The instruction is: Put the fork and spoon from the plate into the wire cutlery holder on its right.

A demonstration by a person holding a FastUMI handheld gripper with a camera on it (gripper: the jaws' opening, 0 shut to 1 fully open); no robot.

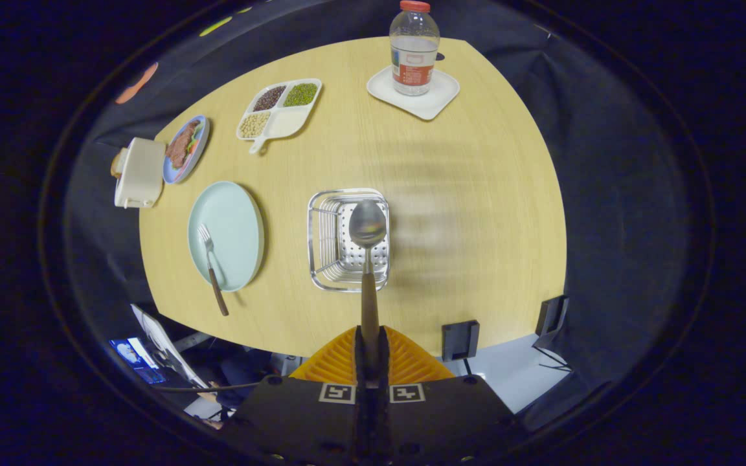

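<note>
Gripper view: the gripper [370, 353] has its orange jaws clenched on the brown handle of the spoon [368, 259], which stands out straight ahead of them. The spoon's bowl hangs over the wire cutlery holder [321, 243], a steel basket with a perforated floor, standing on the wooden bench [451, 194]; whether the bowl is above the rim or already inside it is hard to judge. Just left of the holder sits the pale green plate [234, 220], and the fork [211, 265] lies on it, tines on the plate, brown handle sticking out over the near rim. Beyond are a divided tray of beans [279, 110], a blue plate of food [186, 149] and a bottle [414, 48] on a white tray [441, 97].
</note>
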